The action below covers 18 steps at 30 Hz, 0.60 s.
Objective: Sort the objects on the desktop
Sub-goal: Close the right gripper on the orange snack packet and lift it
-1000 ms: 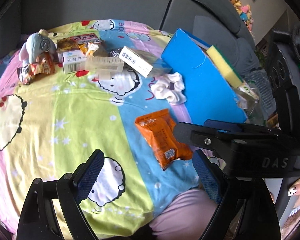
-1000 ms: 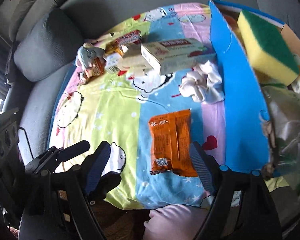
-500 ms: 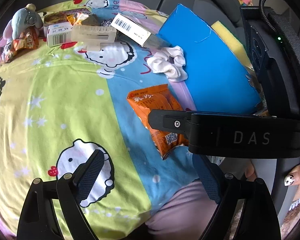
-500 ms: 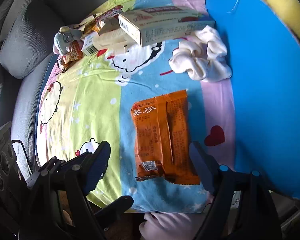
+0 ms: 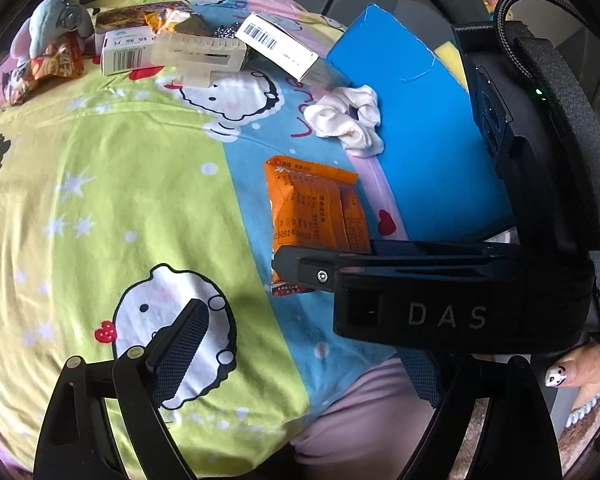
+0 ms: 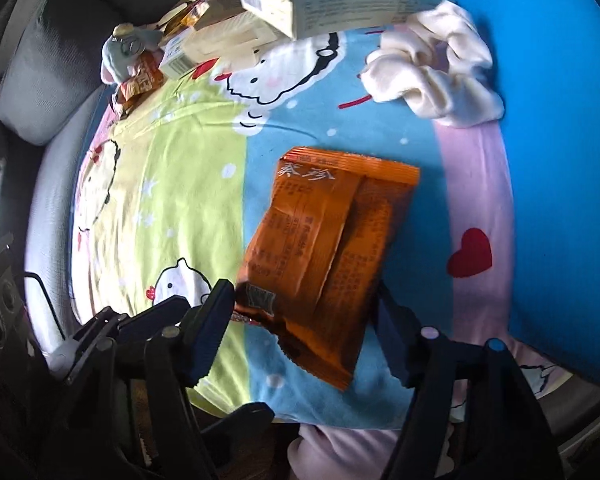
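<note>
Soft cotton sheet with bright stripes and round cartoon faces, spread over a grey sofa. Flat on the blue stripe, close to the near edge: a shiny, crinkly orange packet, long and square-cornered, with a seam down its back.

Just beyond the packet, a puffy white scrunchie, all soft ruffles. To the right of the packet, a smooth blue cardboard wall, touching the scrunchie. Well beyond the packet, a heap of small card boxes, with a white barcode box on top. At the far left end of that heap, a fuzzy grey plush toy.

Down over the packet, the right gripper: hard black plastic with bumpy dark-blue pads. Has just been closing. Now pressed on the packet's two long sides, with the near end of the packet puckered and lifted a little.

Left of the packet, the left gripper. Fingers wide apart, with only sheet between them.

Low and right of the packet, a painted fingernail.
</note>
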Available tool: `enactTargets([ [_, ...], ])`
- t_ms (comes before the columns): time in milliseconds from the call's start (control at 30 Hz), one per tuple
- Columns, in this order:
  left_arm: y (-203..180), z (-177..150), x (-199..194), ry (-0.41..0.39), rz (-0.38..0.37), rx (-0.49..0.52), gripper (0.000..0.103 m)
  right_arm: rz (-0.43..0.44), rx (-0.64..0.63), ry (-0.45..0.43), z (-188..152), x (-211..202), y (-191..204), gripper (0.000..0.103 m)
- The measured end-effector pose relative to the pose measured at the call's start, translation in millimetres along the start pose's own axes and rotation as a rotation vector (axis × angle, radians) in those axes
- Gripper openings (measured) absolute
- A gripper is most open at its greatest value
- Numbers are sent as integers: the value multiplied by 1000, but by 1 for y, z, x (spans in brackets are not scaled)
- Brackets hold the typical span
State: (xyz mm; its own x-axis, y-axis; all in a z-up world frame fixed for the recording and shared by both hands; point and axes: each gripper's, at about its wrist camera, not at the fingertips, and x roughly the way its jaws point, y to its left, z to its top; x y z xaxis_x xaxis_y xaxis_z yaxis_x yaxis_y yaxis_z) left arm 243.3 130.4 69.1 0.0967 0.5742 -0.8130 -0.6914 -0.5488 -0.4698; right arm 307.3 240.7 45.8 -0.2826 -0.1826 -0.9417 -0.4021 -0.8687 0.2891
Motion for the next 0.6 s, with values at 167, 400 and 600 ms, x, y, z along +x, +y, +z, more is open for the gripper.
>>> enactTargets([
  [167,1,-1,-4,-1,-7,-5,90,30,-42,25,-4,5,15,58],
  [400,-1,-3,-9,8,-12,6,90,97,-67,60,-10,7,25,57],
  [600,-7,7,-14,-3,0,51,90,94,11,26,-9,-5,6,57],
])
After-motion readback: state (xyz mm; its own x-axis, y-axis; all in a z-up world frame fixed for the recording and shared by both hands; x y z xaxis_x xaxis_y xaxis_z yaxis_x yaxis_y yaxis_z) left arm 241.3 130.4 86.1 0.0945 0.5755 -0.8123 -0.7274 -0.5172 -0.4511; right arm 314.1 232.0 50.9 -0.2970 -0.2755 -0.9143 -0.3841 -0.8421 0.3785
